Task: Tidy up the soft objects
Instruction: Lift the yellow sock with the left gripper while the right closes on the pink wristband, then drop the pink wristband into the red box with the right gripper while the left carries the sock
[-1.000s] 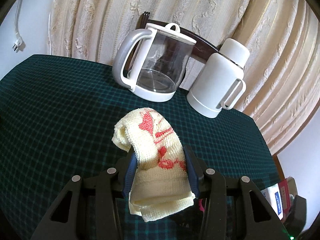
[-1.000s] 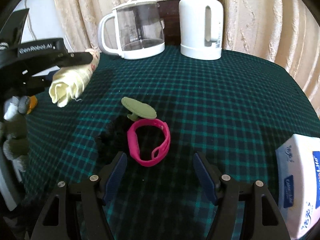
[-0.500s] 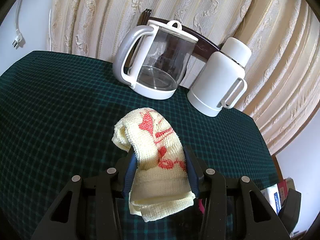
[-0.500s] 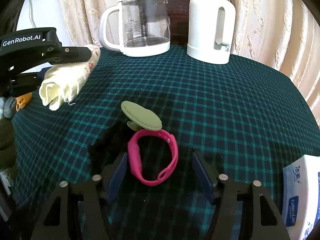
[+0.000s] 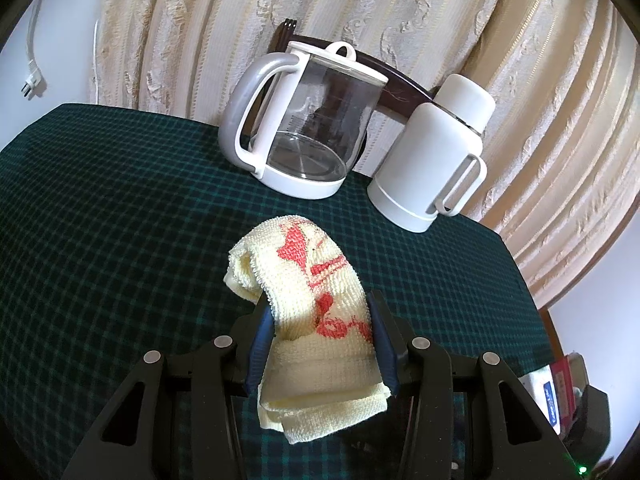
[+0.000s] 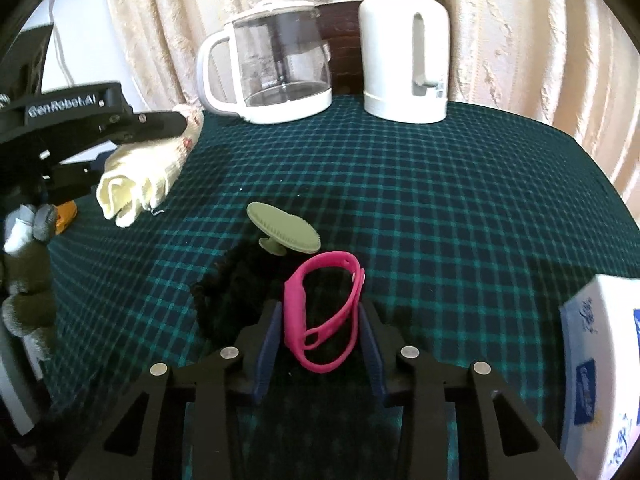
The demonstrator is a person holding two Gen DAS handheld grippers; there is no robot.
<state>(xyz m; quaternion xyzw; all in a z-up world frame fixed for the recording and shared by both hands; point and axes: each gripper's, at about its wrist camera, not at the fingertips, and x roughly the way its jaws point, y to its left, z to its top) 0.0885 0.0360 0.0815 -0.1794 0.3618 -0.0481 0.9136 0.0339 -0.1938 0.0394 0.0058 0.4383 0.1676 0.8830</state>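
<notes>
Our left gripper (image 5: 320, 332) pinches a pale yellow terry-cloth towel with a red stitched pattern (image 5: 316, 312) between its blue-padded fingers (image 5: 259, 338), holding it in the air above the dark green checked tablecloth (image 5: 120, 220). The towel is rolled into a soft, nubbly bundle whose long axis runs forward along the fingers; its far end droops toward the back edge of the table, and its folded near end hangs below the jaws. In the right wrist view the same towel (image 6: 140, 176) sits over the table's left side.

Our right gripper (image 6: 320, 320) has its jaws narrowed around a bright pink, smooth silicone wristband (image 6: 316, 312); both pads look close against the loop, though we cannot tell how firm the grip is. The band forms an oval loop standing on edge, long axis pointing away from us toward the table's middle. Just beyond it lies an olive-green round silicone pad with a short stem (image 6: 282, 230), tilted, next to a black fuzzy fabric lump (image 6: 228, 292).

At the back edge stand a clear glass kettle with a white plastic base and handle (image 5: 304, 128) and a white matte thermos jug (image 5: 432, 156), side by side. A white and blue tissue pack (image 6: 600, 364) rests near the right edge.
</notes>
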